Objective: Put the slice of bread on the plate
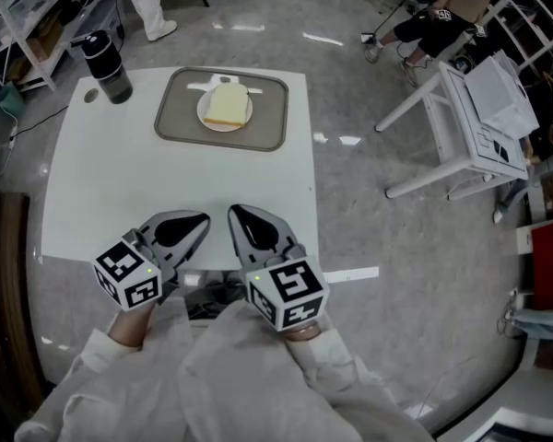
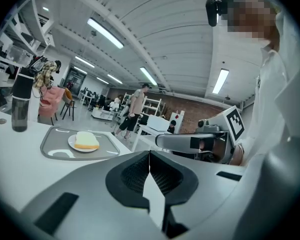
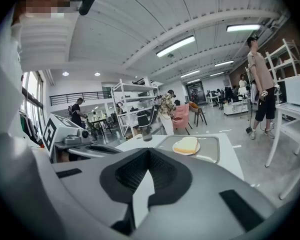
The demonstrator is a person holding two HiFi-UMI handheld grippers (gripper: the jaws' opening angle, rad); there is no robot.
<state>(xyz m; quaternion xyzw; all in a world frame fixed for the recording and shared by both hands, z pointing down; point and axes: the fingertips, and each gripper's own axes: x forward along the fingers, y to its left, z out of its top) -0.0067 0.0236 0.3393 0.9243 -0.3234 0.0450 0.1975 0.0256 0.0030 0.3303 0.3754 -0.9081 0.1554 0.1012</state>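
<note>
A pale yellow slice of bread lies on a small white plate, which sits on a grey tray at the far side of the white table. The bread also shows in the left gripper view, and the bread in the right gripper view. My left gripper and right gripper hover side by side over the table's near edge, far from the tray. Both are shut with nothing between their jaws.
A dark tumbler stands at the table's far left corner. A white trolley stands on the floor to the right, and a person's legs are beyond it. Shelving lines the far left.
</note>
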